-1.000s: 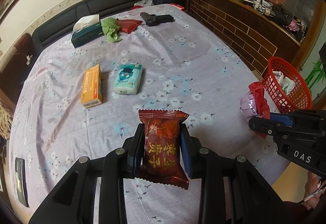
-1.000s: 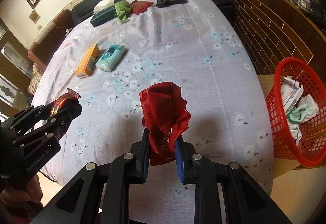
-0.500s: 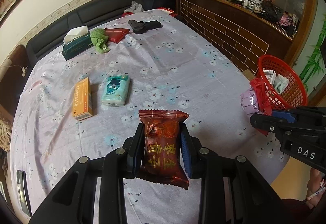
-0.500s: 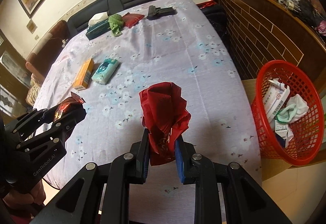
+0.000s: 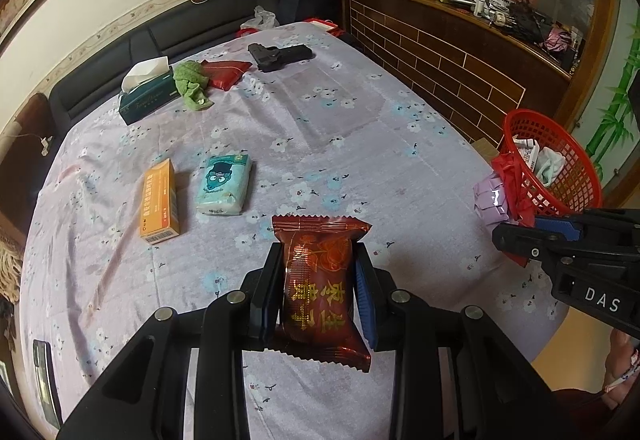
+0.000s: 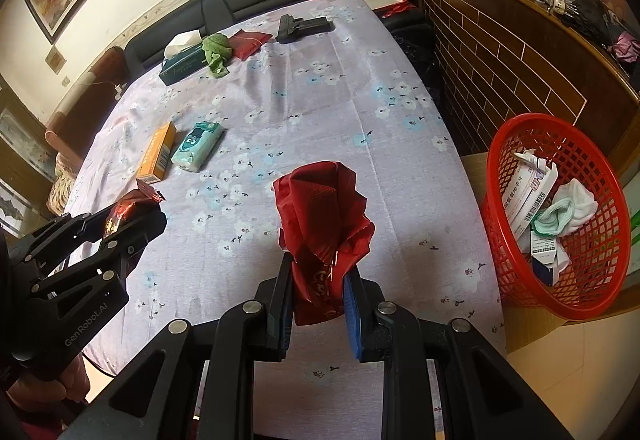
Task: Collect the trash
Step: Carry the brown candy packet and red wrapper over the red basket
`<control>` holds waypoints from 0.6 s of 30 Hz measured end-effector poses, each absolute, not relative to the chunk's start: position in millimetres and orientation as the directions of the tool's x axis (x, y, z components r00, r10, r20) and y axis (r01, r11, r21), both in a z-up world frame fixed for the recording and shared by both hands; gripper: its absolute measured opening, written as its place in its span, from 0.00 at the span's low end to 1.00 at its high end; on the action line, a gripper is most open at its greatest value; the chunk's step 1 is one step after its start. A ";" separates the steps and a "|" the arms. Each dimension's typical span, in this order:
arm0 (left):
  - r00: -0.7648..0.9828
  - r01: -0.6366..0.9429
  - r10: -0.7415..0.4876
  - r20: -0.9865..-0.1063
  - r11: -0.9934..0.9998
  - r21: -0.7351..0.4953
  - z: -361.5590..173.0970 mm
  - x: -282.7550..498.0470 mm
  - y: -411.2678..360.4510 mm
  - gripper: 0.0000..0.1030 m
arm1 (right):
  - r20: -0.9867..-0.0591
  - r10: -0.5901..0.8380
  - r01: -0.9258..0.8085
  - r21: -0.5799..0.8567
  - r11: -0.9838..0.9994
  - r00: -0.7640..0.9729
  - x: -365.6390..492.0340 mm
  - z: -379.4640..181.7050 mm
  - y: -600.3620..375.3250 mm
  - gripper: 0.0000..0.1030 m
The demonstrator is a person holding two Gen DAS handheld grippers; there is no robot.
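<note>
Two tools, left tool clamping snack packet

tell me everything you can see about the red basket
The red basket is a round openwork tub that looks like plastic, with lattice walls and a solid rim. It stands tilted on a pale surface past the table's right edge, below the brick-patterned counter. Inside lie printed white packaging, a small box and crumpled white and pale green cloth. Neither gripper touches it.

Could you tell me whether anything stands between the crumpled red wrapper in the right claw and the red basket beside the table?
Nothing visible does. The right claw holds the crumpled red wrapper above the tablecloth, and the space across to the open-topped red basket at the table's edge looks free.
</note>
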State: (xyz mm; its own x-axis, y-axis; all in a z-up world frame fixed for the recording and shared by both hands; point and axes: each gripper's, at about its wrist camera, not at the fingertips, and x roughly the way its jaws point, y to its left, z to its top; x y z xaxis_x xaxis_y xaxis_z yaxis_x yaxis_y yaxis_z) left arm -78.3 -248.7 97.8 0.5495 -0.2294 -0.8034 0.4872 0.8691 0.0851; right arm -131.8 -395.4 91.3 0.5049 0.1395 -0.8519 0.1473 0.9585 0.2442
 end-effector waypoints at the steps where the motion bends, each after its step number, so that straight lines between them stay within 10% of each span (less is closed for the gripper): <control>1: 0.550 0.486 -0.229 -0.803 0.869 0.086 97.6 -78.3 -248.4 0.30 | -0.852 0.140 0.147 0.245 0.958 0.505 -131.5 90.7 -395.6 0.23; 18: 0.542 0.493 -0.234 -0.807 0.866 0.080 95.0 -79.8 -250.3 0.30 | -0.855 0.138 0.143 0.239 0.961 0.500 -130.6 90.1 -391.8 0.23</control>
State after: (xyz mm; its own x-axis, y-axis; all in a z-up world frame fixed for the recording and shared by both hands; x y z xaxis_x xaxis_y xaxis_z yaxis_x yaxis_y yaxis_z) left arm -79.8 -250.3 95.0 0.5424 -0.2344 -0.8067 0.4929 0.8664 0.0797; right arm -130.6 -391.8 90.1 0.4997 0.1383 -0.8551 0.1426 0.9606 0.2387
